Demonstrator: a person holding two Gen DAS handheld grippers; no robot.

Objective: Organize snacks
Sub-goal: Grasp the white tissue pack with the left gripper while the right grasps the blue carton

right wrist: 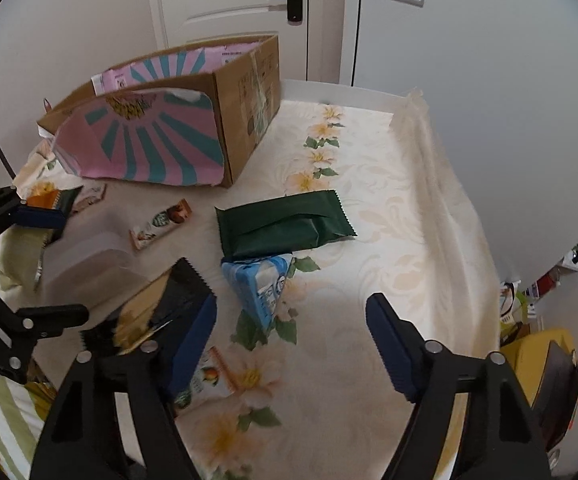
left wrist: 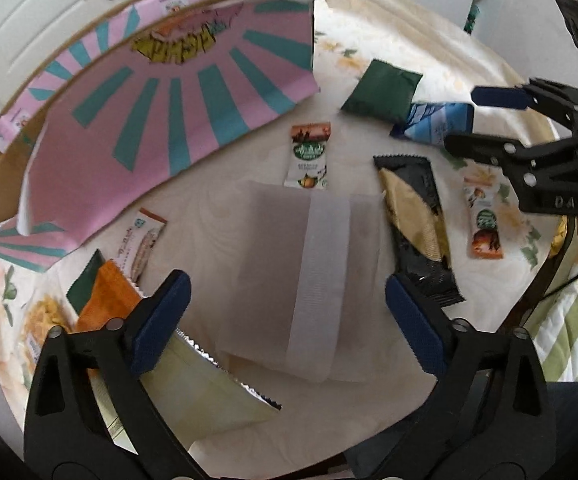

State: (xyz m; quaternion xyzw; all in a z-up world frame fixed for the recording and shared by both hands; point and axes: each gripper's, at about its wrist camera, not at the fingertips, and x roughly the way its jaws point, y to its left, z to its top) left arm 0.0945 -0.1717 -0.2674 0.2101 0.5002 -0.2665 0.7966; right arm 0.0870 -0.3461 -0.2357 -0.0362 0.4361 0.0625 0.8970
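You hold both tools, left tool and right tool, released above the scattered snacks, ready to box them.

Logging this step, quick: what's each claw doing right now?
Left claw: open, holding nothing, above the translucent white packet.
Right claw: open, holding nothing, over the floral cloth.

box: brown matt cardboard
dark green packet: smooth, slightly glossy wrapper
frosted pouch: translucent matt plastic
cloth: soft flower-print fabric on the desk
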